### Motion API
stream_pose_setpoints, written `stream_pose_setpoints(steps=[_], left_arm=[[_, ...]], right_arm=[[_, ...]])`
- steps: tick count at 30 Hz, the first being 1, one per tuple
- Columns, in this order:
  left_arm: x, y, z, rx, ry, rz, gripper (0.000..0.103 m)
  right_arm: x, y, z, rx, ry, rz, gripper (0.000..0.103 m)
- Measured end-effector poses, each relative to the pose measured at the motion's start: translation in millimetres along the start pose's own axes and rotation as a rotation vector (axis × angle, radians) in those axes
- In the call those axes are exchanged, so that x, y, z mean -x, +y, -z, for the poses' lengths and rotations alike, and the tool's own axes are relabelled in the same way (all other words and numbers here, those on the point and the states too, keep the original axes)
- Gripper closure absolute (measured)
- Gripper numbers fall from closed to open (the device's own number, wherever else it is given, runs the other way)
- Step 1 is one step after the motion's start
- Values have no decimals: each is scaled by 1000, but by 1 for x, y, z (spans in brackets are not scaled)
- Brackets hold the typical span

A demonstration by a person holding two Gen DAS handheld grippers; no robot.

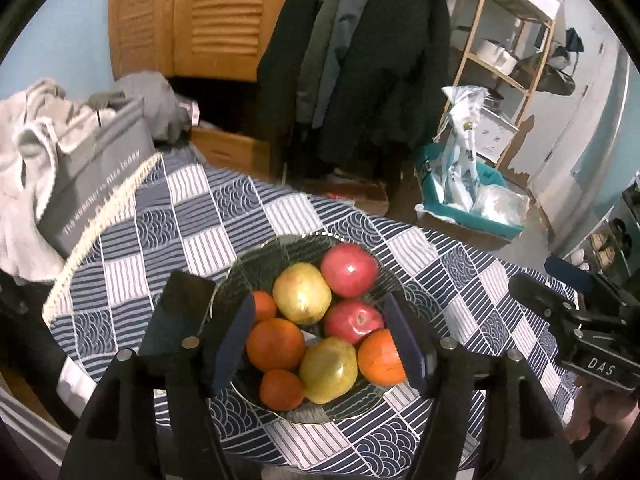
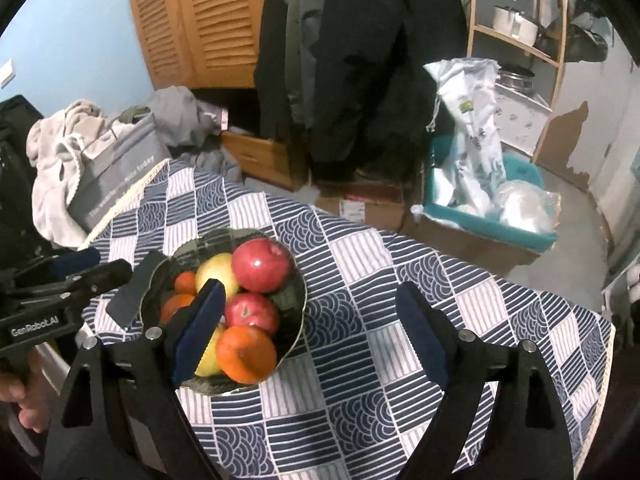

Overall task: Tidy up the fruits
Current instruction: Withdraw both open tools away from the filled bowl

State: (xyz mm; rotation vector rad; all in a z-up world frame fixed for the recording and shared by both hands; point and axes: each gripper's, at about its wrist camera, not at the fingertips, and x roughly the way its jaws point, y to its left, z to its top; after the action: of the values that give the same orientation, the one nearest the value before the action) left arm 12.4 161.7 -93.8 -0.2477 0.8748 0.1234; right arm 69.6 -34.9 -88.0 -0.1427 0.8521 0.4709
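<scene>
**Inspector:** Report the state of both claws and the location of the fruit.

**Operator:** My left claw (image 1: pixel 320 344) is released, its pads parted with nothing between them; it hangs above the bowl (image 1: pixel 240 276), angled downward. My right claw (image 2: pixel 312 336) is spread wide and empty, above the checked cloth on the table (image 2: pixel 400 280) just to the right of the bowl. All the fruit sits in the bowl: two red apples (image 1: pixel 349 270), two yellow-green apples (image 1: pixel 302 293), and several oranges (image 1: pixel 275 345). I see no fruit loose on the table.

**Inspector:** What does the step in hand call for?

**Operator:** In my judgement the gathering is finished or nearly so, and the step is a clean withdrawal. I would keep both claws clear of the bowl's rim and avoid brushing the pile, since the top red apple rests on its neighbours and could roll out if knocked.

**Inspector:** Orientation of the items?

**Operator:** The fruits are near round, so no long axis worth noting. The nearer red apple (image 1: pixel 353 322) shows its stem dimple facing up toward the camera. The bowl sits upright, mouth up; from the right wrist view it looks slightly oval, longer running away from me, though the lens may account for that.
</scene>
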Motion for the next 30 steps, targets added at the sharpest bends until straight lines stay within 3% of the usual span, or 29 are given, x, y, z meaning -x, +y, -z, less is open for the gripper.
stream_pose_setpoints(steps=[5, 30], left_arm=[[17, -10, -4, -40, -45, -41, 25], [92, -58, -21, -133, -267, -47, 4]], right_arm=[[21, -5, -2, -13, -43, 14, 14], [113, -50, -1, -63, -205, 132, 14]])
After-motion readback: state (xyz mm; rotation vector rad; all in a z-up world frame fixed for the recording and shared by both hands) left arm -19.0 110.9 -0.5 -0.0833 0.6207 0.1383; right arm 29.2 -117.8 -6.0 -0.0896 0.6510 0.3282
